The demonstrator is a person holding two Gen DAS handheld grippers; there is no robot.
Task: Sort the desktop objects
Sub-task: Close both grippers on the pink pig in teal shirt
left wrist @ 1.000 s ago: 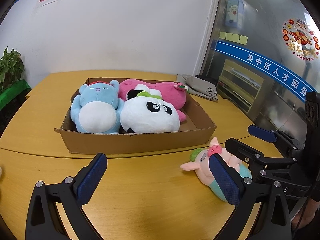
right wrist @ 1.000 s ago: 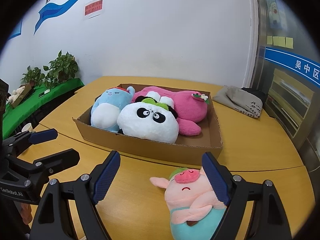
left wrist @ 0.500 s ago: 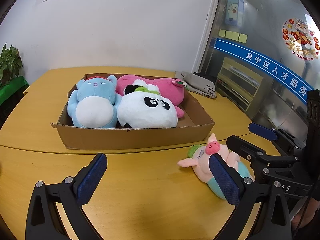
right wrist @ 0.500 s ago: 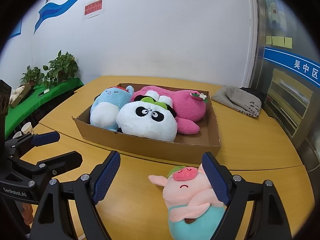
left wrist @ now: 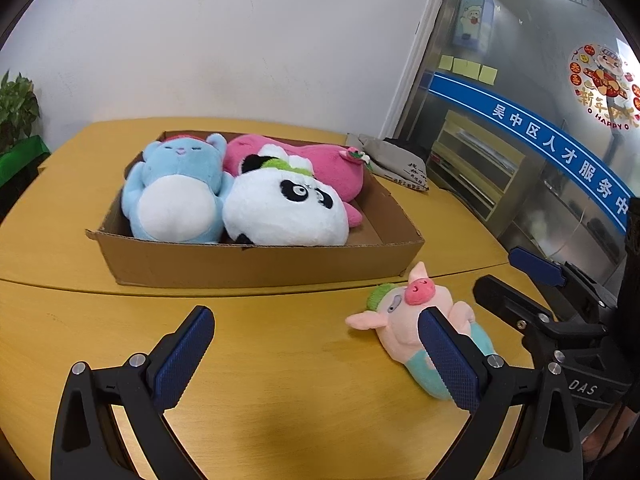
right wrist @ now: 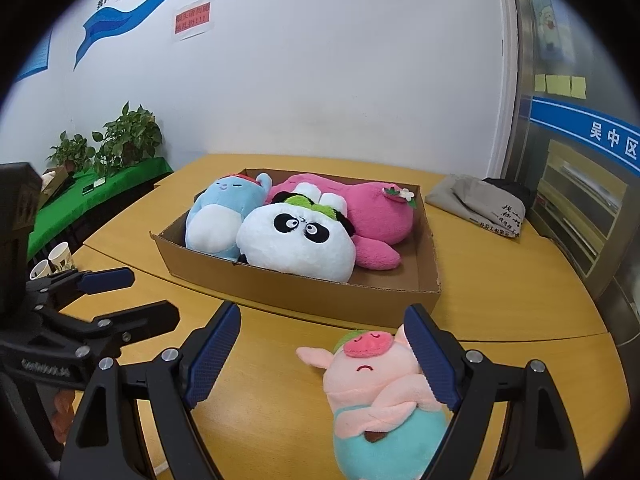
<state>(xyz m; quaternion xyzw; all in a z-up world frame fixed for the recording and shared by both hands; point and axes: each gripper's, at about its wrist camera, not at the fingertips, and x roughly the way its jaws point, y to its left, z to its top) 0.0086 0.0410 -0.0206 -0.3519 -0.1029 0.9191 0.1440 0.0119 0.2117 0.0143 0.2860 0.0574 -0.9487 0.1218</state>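
The pig toy [right wrist: 376,396] lay on the desk [right wrist: 276,364] just before the box [right wrist: 304,292]. The right tongs [right wrist: 324,356] stood wide, partly around it; the left tongs [left wrist: 316,344] gaped empty. Next, probably: advance, close on the pig, lift it into the box.

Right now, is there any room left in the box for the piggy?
Yes. The cardboard box has bare floor in its right front corner, between the panda, the pink plush and the right wall. The left side is crowded by the blue plush. The pig lies on the table in front.
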